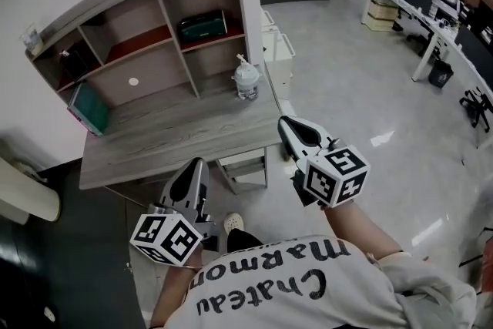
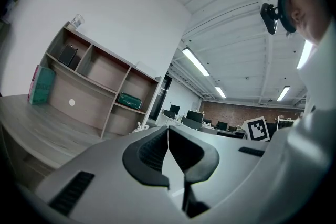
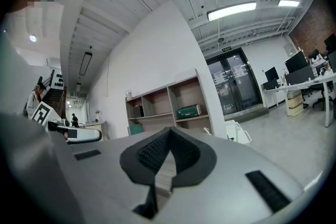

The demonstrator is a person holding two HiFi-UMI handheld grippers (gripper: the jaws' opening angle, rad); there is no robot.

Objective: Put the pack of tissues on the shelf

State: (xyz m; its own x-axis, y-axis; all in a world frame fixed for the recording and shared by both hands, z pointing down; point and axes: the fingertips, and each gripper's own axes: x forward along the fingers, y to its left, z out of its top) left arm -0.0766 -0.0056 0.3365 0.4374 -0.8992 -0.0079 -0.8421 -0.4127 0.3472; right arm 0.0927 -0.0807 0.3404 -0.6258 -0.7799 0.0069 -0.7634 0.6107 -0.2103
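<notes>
We hold both claws low in the frame, short of the desk (image 1: 177, 136). The left gripper (image 1: 196, 167) has its jaws pressed together with nothing between them, and the right gripper (image 1: 286, 125) is closed and empty too. A dark green pack (image 1: 202, 27), the tissues as far as we can tell, lies in the shelf unit's (image 1: 171, 10) right compartment, upper centre. A teal pack (image 1: 90, 109) leans at far left, and a white canister (image 1: 246, 80) stands on the desk's right end.
</notes>
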